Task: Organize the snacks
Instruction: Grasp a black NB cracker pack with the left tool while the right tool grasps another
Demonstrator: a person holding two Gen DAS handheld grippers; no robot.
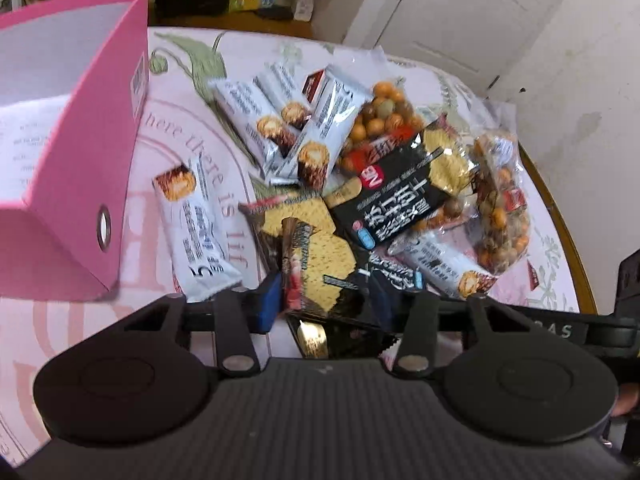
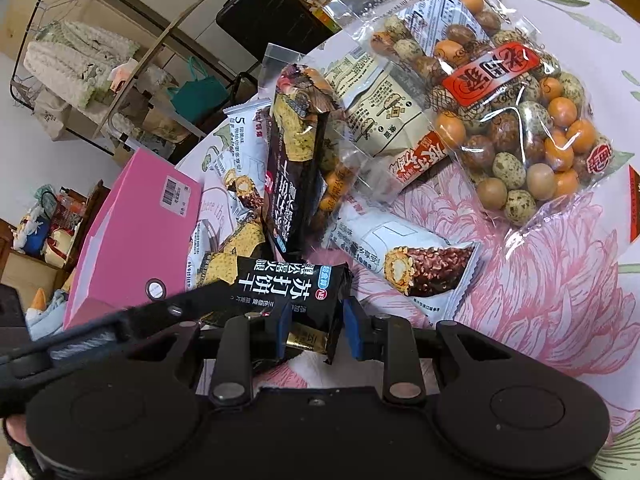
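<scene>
A heap of snack packs lies on the flowered tablecloth [image 1: 172, 148]. My left gripper [image 1: 324, 300] has its blue pads on either side of a black soda cracker pack [image 1: 320, 272]; the pack sits between the jaws. My right gripper [image 2: 316, 326] is shut on the end of another black cracker pack [image 2: 288, 292]. A third black cracker pack [image 2: 296, 168] leans upright in the heap. White chocolate roll packs [image 1: 200, 224] [image 2: 412, 264] and clear bags of coated nuts [image 1: 500, 204] [image 2: 516, 120] lie around them.
A pink file box [image 1: 68, 168] lies on its side at the left of the heap, open end away; it also shows in the right wrist view [image 2: 136, 236]. The table's wooden rim [image 1: 568, 240] curves at the right. Shelves and a black suitcase [image 2: 268, 8] stand beyond.
</scene>
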